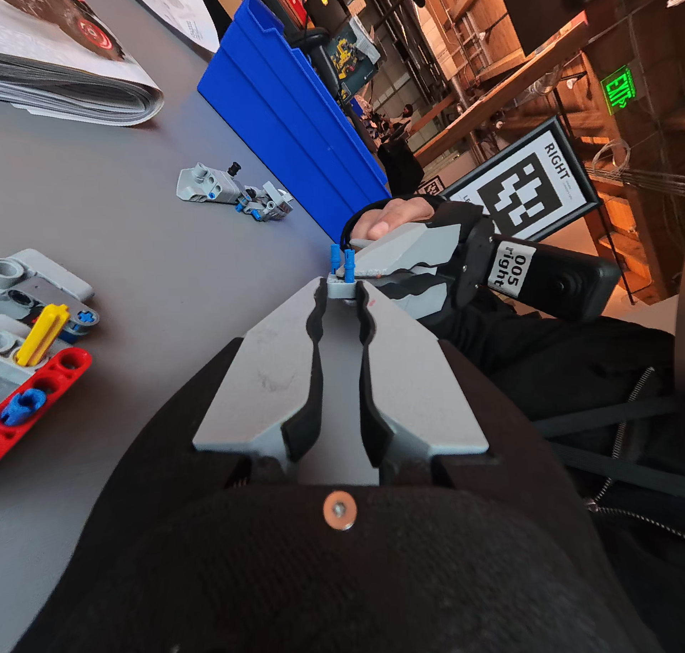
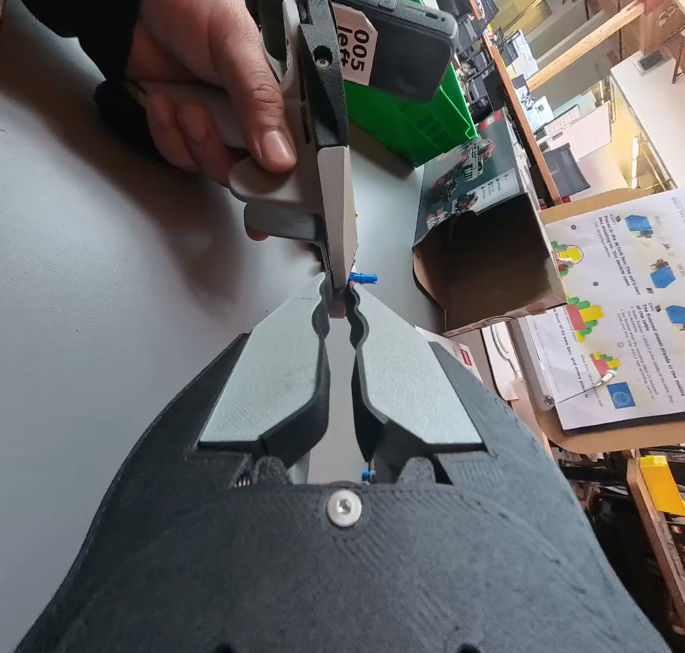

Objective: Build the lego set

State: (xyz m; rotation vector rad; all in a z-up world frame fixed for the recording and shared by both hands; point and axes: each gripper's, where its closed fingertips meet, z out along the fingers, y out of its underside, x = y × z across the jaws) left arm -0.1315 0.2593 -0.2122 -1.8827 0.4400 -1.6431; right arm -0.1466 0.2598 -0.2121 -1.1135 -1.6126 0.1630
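Observation:
My left gripper [image 1: 341, 290] is shut on a small grey lego piece [image 1: 340, 289] with two blue pins [image 1: 343, 260] standing out of it. My right gripper [image 2: 338, 294] comes in from the right in the left wrist view [image 1: 370, 271]. Its jaws are closed around the same grey piece [image 2: 337, 307] at the left gripper's tip. One blue pin [image 2: 363, 278] pokes out sideways there. In the right wrist view, the left gripper [image 2: 335, 227], held by a hand, comes down edge-on from above. Both grippers hover over the grey table [image 1: 166, 301].
A grey sub-assembly [image 1: 237, 195] lies on the table by a blue bin [image 1: 293, 116]. A folded instruction booklet [image 1: 74, 78] lies far left. A red beam [image 1: 40, 386], a yellow axle [image 1: 42, 334] and grey parts [image 1: 40, 286] sit at the left edge. A green bin [image 2: 400, 108] and an open lego box [image 2: 482, 245] stand beyond. Both grippers' tips are close together, under 4 cm apart. The left tips stand about 10 cm off the yellow axle [image 1: 42, 334].

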